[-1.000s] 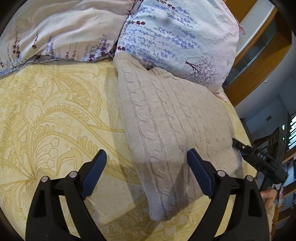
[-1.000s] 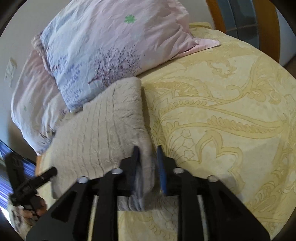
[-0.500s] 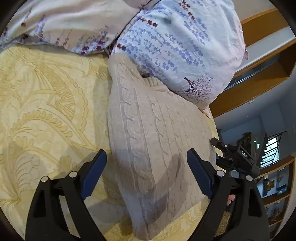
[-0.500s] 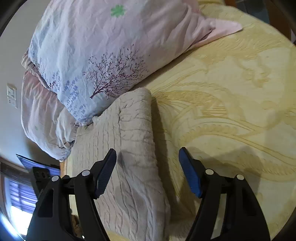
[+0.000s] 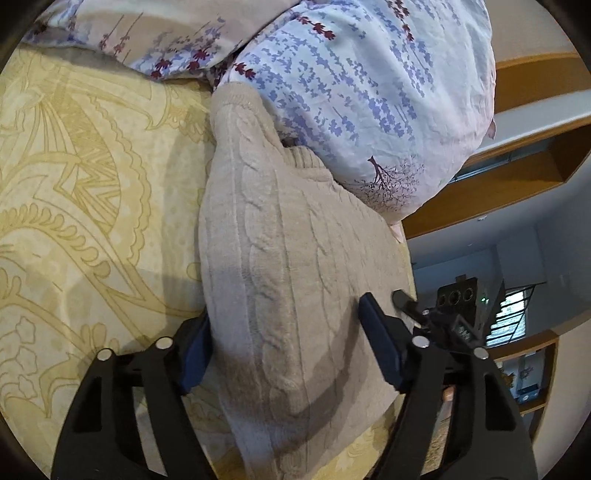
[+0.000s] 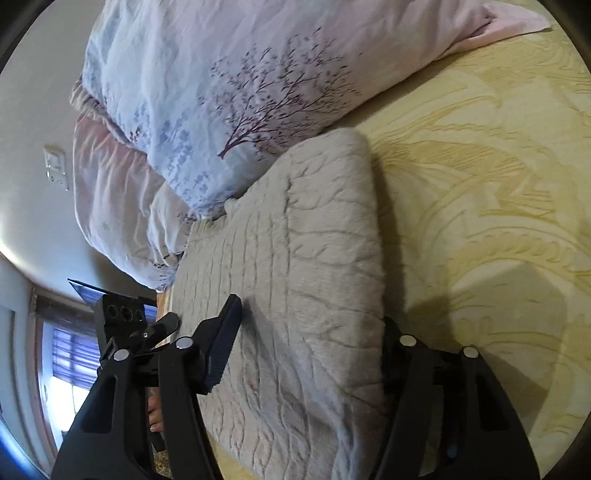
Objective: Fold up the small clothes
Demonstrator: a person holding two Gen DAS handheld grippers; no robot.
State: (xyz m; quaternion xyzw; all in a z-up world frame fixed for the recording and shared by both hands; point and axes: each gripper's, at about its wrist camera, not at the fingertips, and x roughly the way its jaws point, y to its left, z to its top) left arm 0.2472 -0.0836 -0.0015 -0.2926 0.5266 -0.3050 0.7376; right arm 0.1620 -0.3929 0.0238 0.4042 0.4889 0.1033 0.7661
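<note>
- My left tongs (image 5: 284, 347) are spread wide, jaws apart, nothing clamped; the folded beige cable-knit sweater (image 5: 295, 280) sits right between the two blue pads.
- Left pad (image 5: 197, 354) of the left tongs is down at the sweater's outer edge, partly tucked behind it; can't tell if it touches. The other pad (image 5: 380, 347) rests over the sweater's top face near its other edge.
- My right tongs (image 6: 306, 350) are also wide open, gripping nothing; the sweater (image 6: 303, 280) fills the gap between the fingers.
- Its left pad (image 6: 221, 347) lies on top of the knit; the opposite finger is mostly hidden behind the sweater's thick folded edge.
- From both tongs the sweater runs straight ahead as a neat thick rectangle, its far end butting against the floral pillow (image 5: 362, 92), which looms just beyond.
- Second pillow (image 5: 122, 26) lies ahead and to the left of the left tongs, beside the first.
- Everything sits on the yellow patterned bedspread (image 5: 74, 192); bare spread is left of the left tongs and right of the right tongs (image 6: 491, 192).
- Each camera catches the other tongs at the sweater's far side: the right unit (image 5: 456, 314) past my left tongs' right finger, the left unit (image 6: 123, 325) past my right tongs' left finger.
</note>
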